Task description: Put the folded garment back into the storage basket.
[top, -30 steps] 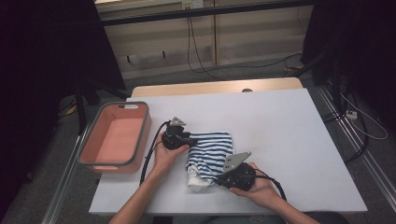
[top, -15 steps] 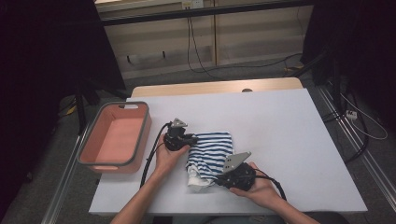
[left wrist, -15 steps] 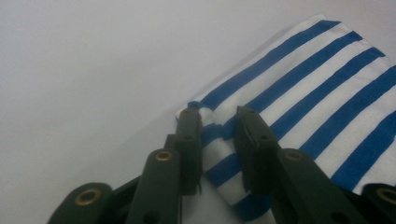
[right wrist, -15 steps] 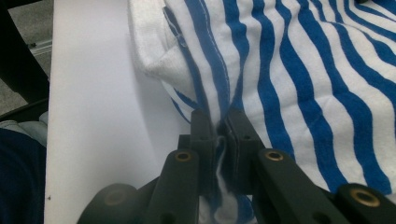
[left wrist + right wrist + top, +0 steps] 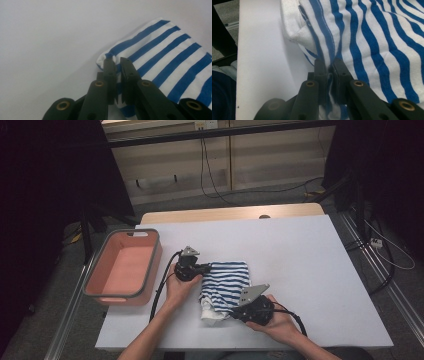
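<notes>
Nothing has shifted: both tools, left (image 5: 204,268) and right (image 5: 235,313), stay clamped on the blue-and-white striped folded cloth (image 5: 225,282), mid-frame; fold pending.

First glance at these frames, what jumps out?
The blue-and-white striped cloth, bunched near the front middle of the white table, stands out first. Both grippers are clamped on it: the left gripper pinches its left edge, the right gripper its near edge by the white hem. Next, the salmon-pink bin sits at the table's left edge.
</notes>
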